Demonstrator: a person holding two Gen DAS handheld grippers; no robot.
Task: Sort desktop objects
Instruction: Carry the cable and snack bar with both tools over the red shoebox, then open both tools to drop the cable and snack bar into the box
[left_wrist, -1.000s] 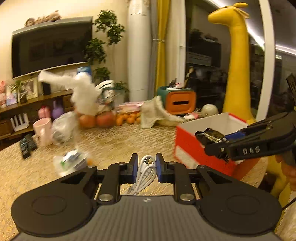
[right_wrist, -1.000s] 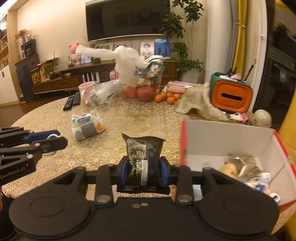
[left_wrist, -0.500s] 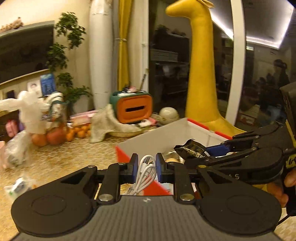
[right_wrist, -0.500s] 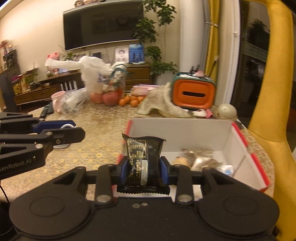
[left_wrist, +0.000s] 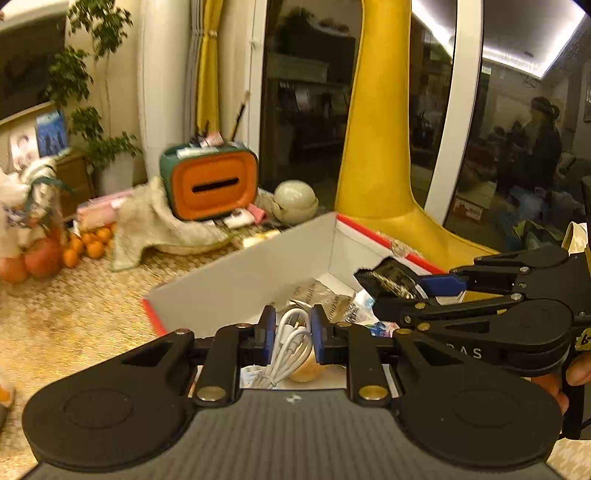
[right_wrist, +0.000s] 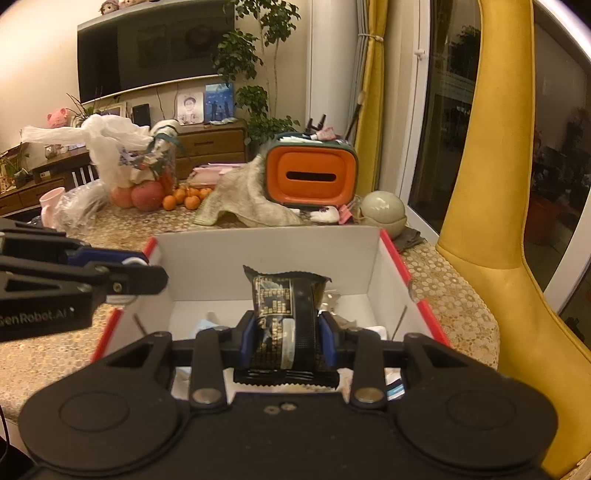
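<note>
Both grippers now over the box, each still loaded – drop-off looks next.

Left wrist: left gripper (left_wrist: 292, 334) clamped on white cable (left_wrist: 291, 343); a second ago it sat over bare table, now it hangs above the red-edged box (left_wrist: 258, 273); right gripper (left_wrist: 424, 291) is alongside, over the box interior. Right wrist: right gripper (right_wrist: 287, 332) clamped on black snack packet (right_wrist: 286, 317), moved from the box's side to above its middle; left gripper (right_wrist: 125, 275) at the box's (right_wrist: 266, 251) left rim. Nothing released yet.
</note>
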